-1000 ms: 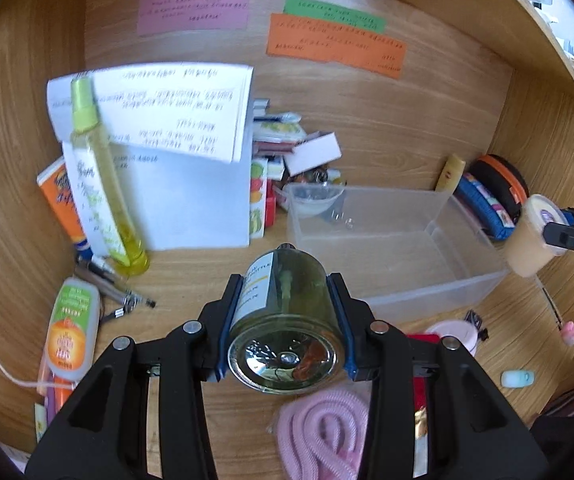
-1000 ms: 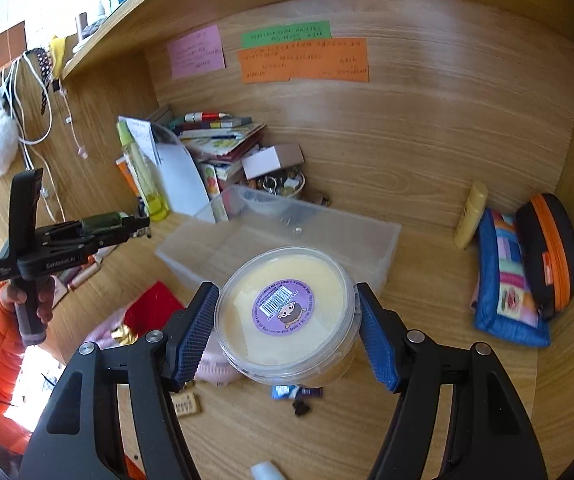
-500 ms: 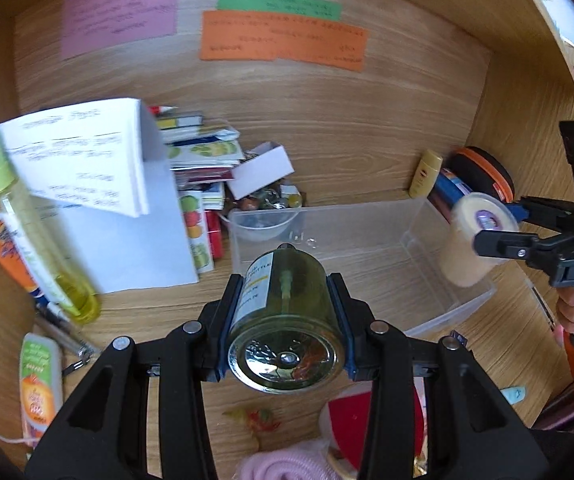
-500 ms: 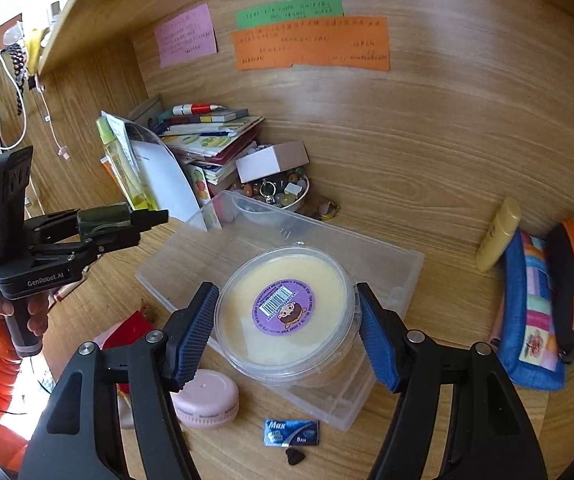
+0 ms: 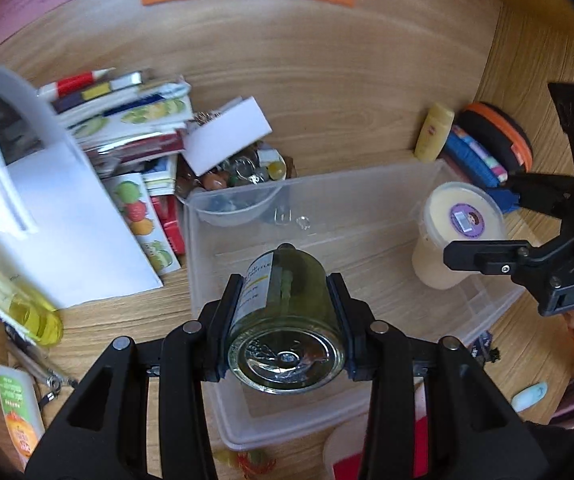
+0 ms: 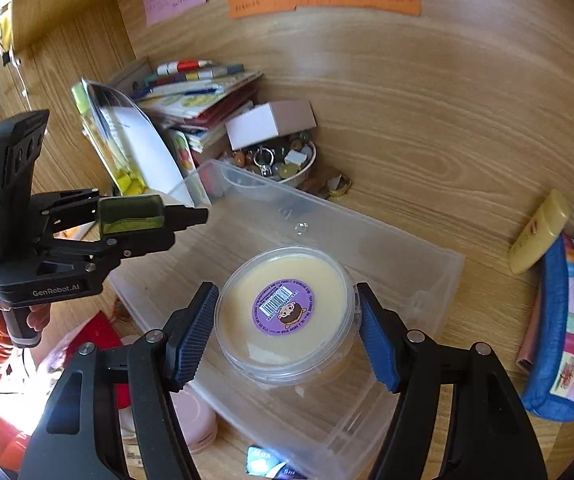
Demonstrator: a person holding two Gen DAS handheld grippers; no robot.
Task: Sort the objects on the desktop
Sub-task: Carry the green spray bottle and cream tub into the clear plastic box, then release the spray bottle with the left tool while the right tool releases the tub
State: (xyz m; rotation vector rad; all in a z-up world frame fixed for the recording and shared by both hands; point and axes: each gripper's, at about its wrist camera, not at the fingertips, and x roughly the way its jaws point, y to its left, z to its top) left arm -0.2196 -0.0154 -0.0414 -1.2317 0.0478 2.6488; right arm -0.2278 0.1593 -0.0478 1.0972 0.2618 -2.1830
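A clear plastic bin [image 5: 367, 184] [image 6: 407, 240] lies on the wooden desk. My left gripper [image 5: 285, 282] is shut on a green glass bottle [image 5: 287, 320], held on its side with its base toward the camera, over the bin's left half. In the right wrist view the same bottle [image 6: 131, 214] shows in the left gripper [image 6: 191, 216] above the bin's left edge. My right gripper [image 6: 285, 296] is shut on a round cream tub [image 6: 247, 308] with a purple label, low inside the bin's right part. The left wrist view shows that tub [image 5: 459, 232] too.
Behind the bin stand a book stack [image 5: 127, 120], a bowl of trinkets [image 6: 283, 164] and a small white box [image 6: 267, 124]. A leaning white sheet [image 5: 67, 220] and yellow bottle [image 5: 35, 312] are left. A cream tube [image 6: 539, 232] and blue pouch [image 6: 559, 332] lie right. A pink round case [image 6: 195, 420] sits in front.
Both grippers moved forward and down with their loads. The bottle went from in front of the bin to over it, and the tub went from above the front rim down into it.
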